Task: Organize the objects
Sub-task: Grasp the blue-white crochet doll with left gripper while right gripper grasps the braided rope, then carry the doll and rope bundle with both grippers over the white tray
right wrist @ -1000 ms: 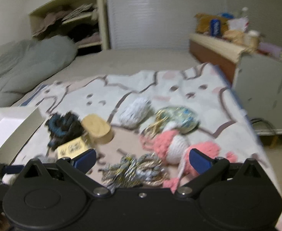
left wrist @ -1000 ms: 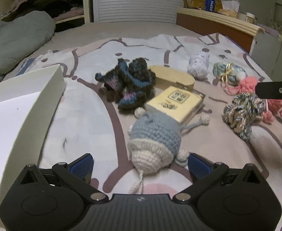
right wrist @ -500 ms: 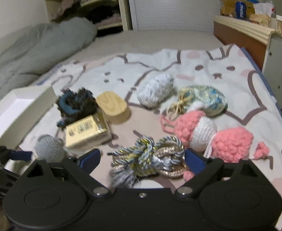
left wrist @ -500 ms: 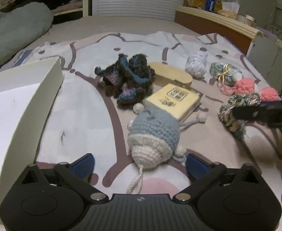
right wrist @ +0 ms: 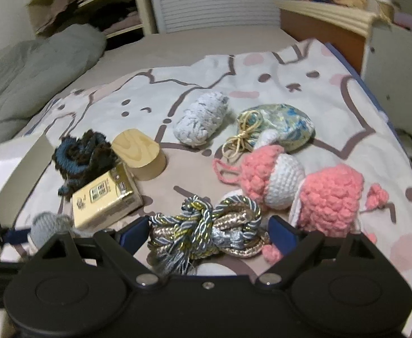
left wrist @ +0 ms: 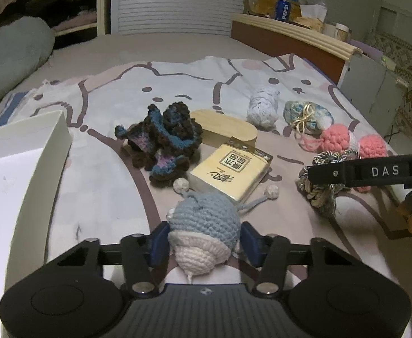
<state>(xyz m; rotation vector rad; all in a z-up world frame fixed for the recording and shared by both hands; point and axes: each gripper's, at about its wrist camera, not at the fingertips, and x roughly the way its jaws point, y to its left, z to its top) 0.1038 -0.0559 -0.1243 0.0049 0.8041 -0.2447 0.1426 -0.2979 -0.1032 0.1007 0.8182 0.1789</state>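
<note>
A blue and white crochet toy (left wrist: 203, 225) lies on the cat-print bedspread (left wrist: 98, 186) between the fingers of my left gripper (left wrist: 204, 242). The jaws are closing, and both blue pads touch the toy's sides. In the right wrist view a knotted braided cord (right wrist: 206, 231) of gold, grey and blue lies between the fingers of my right gripper (right wrist: 208, 232). That gripper is open, with gaps between its pads and the cord. A black finger of the right gripper (left wrist: 360, 171) crosses the right side of the left wrist view.
A white open box (left wrist: 17, 169) stands on the left. Behind the toy lie a yellow tissue pack (left wrist: 229, 171), a dark crochet piece (left wrist: 163, 138) and an oval wooden box (left wrist: 225, 129). Further right are white yarn (left wrist: 262, 105), a brocade pouch (left wrist: 307, 115) and pink crochet balls (right wrist: 329, 200).
The left jaws have closed in from wide open onto the blue toy. The right gripper has dropped lower, so the braided cord now lies between its fingers.
</note>
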